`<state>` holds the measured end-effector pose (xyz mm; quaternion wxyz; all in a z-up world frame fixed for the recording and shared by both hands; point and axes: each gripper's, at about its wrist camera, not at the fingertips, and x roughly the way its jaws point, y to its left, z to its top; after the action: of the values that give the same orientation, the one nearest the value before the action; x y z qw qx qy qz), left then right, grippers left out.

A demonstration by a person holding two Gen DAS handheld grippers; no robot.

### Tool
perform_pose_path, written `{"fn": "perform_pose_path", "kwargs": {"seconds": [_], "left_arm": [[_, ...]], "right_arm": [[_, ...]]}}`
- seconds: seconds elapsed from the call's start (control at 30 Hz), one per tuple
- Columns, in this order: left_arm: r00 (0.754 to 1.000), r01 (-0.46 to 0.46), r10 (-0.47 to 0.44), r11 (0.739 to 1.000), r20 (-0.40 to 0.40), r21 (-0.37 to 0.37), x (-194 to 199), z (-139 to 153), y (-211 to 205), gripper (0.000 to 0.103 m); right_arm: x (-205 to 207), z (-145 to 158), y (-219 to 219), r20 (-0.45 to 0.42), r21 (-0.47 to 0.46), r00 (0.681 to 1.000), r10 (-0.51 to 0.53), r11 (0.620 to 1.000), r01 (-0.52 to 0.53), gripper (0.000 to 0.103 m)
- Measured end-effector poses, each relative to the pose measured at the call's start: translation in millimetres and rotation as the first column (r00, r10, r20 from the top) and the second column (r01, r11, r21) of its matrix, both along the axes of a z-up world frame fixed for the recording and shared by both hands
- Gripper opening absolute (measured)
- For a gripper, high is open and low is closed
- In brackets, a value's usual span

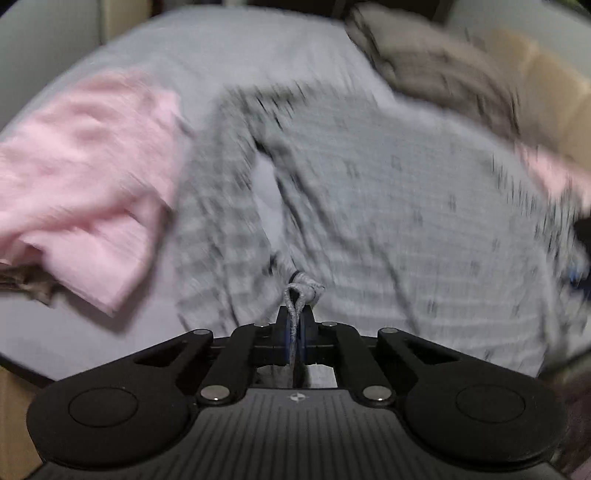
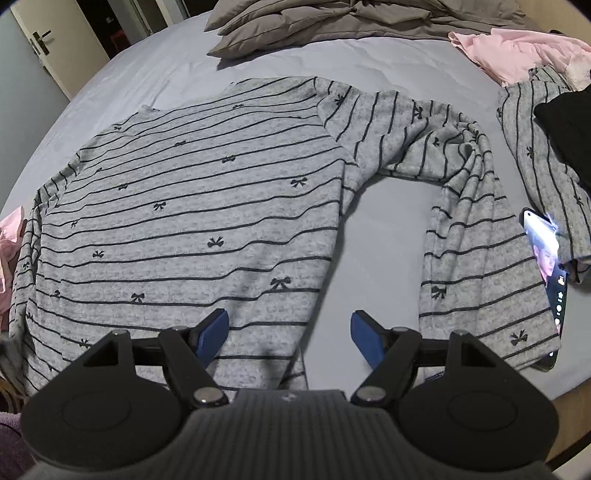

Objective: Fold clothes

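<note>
Clothes cover a wide bed [image 2: 229,55] dressed in a pale lilac sheet, with the largest piece, a grey long-sleeved top [image 2: 192,206] printed with thin dark stripes and small bows, spread flat across the middle. Its sleeve [image 2: 476,236] on the right of the right wrist view bends away from the body and runs back toward the near edge of the mattress, leaving bare sheet between sleeve and body. Rumpled brown-grey bedding [image 2: 332,22] lies bunched at the far end. A pink garment [image 1: 85,177] rests on the sheet just left of the top in the blurred left wrist view, and more pink fabric [image 2: 517,51] sits at the far right corner. A second grey striped piece [image 2: 535,155] lies well right of the sleeve, with black cloth [image 2: 569,125] on top of it. A lit phone [image 2: 546,266] lies at the sleeve's outer edge. The right gripper [image 2: 290,332] hovers with its blue pads spread wide over the top's lower hem and the sheet beside it, nothing between them. The left gripper [image 1: 295,325] is clenched on a fold of the grey top's fabric.
</note>
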<state>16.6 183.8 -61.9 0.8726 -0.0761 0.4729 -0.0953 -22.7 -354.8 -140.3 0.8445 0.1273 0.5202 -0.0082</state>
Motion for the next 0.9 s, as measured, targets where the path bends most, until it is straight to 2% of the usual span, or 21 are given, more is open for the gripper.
{"fn": "perform_pose_path", "kwargs": {"seconds": [0.1,0.2,0.3,0.43,0.57,0.7,0.83,0.87,0.9], "left_arm": [[0.993,-0.074,0.081,0.994,0.082,-0.076,3,46,32,0.002],[0.974,-0.133,0.149,0.986,0.17,-0.102,5,96,62,0.002],[0.95,-0.193,0.21,0.977,0.23,-0.096,11,138,90,0.002],[0.911,-0.307,0.302,0.951,0.282,-0.025,27,172,131,0.002],[0.859,-0.446,0.43,0.895,0.279,-0.01,46,175,179,0.002],[0.807,-0.563,0.544,0.827,0.229,0.021,65,144,223,0.002],[0.781,-0.611,0.597,0.791,0.185,0.027,74,110,231,0.004],[0.781,-0.608,0.594,0.793,0.19,0.02,73,105,228,0.007],[0.786,-0.601,0.585,0.799,0.199,0.023,72,100,223,0.016]], "right_arm": [[2,0,6,-0.002,-0.002,1.0,0.024,1.0,-0.024,0.076],[4,-1,12,-0.005,-0.012,0.999,0.052,0.999,-0.052,0.076],[5,-2,15,-0.007,-0.028,0.997,0.071,0.997,-0.071,0.076],[6,-7,12,-0.022,-0.033,0.998,0.063,0.997,-0.063,0.076],[6,-12,4,-0.034,-0.041,0.999,0.033,0.999,-0.035,0.076],[6,-17,-6,-0.047,-0.052,0.999,-0.004,0.999,0.002,0.076],[6,-24,-17,-0.063,-0.065,0.997,-0.036,0.997,0.032,0.076],[6,-25,-19,-0.064,-0.067,0.997,-0.04,0.997,0.036,0.076],[6,-26,-20,-0.065,-0.066,0.997,-0.043,0.997,0.039,0.076]]}}
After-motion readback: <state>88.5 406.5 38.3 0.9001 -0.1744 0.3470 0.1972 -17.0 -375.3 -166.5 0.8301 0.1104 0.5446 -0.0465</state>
